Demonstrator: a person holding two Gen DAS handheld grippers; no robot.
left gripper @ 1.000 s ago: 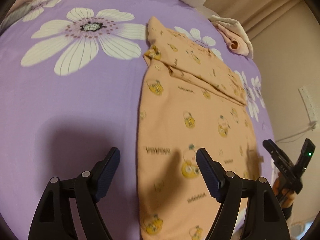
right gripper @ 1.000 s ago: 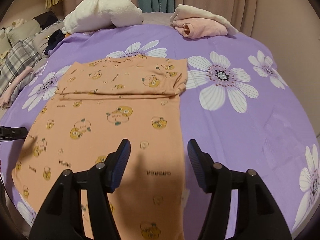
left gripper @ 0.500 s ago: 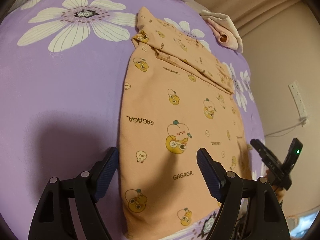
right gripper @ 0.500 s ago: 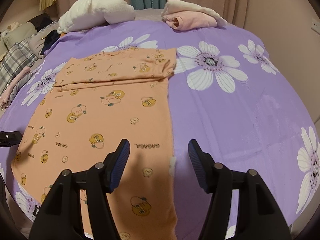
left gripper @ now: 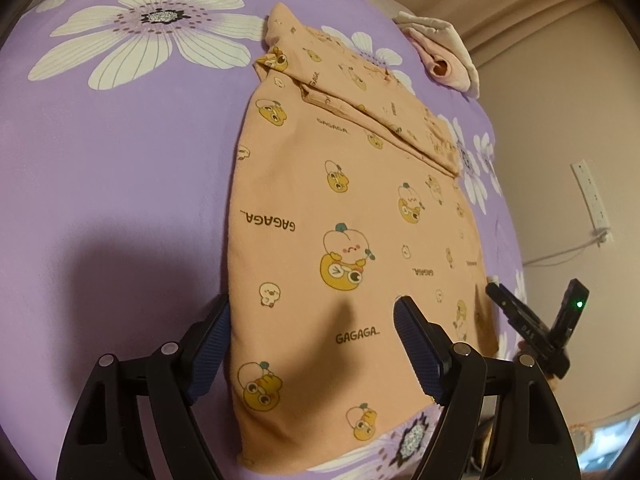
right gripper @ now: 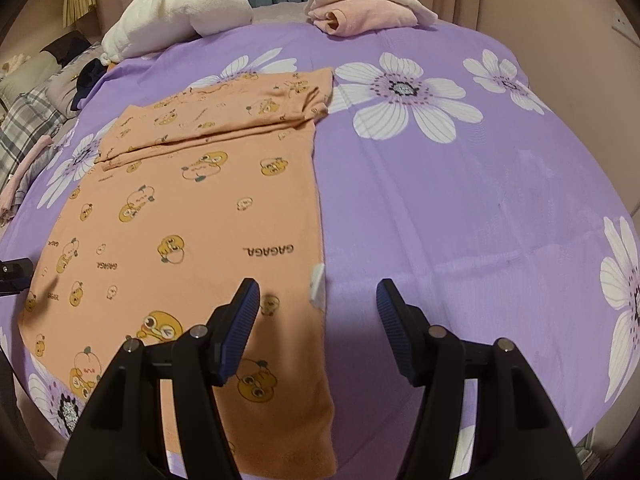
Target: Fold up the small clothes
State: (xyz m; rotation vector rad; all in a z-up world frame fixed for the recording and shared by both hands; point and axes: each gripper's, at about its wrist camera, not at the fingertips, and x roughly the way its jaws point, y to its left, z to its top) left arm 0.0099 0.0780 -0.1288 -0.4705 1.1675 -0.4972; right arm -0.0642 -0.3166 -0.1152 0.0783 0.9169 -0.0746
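Note:
A small orange shirt (left gripper: 352, 216) printed with cartoon ducks and "GAGAGA" lies flat on the purple flowered bedspread (left gripper: 120, 184), its sleeves folded across the far end. It also shows in the right wrist view (right gripper: 192, 220). My left gripper (left gripper: 312, 340) is open and empty, above the shirt's near left hem corner. My right gripper (right gripper: 318, 324) is open and empty, above the shirt's right edge near a white care tag (right gripper: 317, 282). The right gripper also shows in the left wrist view (left gripper: 532, 320).
A rolled pink and white garment (right gripper: 360, 12) and a white rolled towel (right gripper: 176, 16) lie at the far end of the bed. Plaid and dark clothes (right gripper: 28, 120) lie at the far left. A wall with a socket (left gripper: 592, 196) is right of the bed.
Both grippers have drawn back toward the shirt's near hem and lowered closer to it. The shirt has not moved. Both stay open.

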